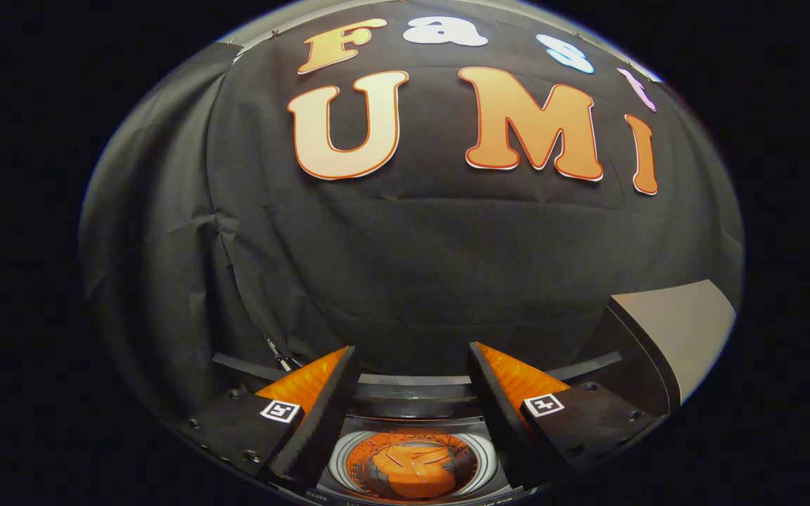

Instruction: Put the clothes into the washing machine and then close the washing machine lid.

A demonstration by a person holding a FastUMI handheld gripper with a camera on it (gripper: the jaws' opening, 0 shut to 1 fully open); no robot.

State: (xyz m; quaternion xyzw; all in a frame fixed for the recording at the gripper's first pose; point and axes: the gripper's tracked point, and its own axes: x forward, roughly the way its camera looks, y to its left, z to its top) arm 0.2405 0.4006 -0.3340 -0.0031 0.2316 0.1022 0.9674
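My gripper (412,362) hangs above the washing machine with its two orange-and-black fingers (324,400) spread wide apart and nothing between them. Below them the round drum opening (349,450) of the washing machine shows. An orange piece of clothing (412,469) lies at the bottom of the drum. The machine's lid (679,330) stands raised to the right of the right finger, its pale grey underside facing the opening.
The back rim of the washing machine (412,383) runs between the two fingers. The booth's black cloth wall (405,267) rises close behind the machine.
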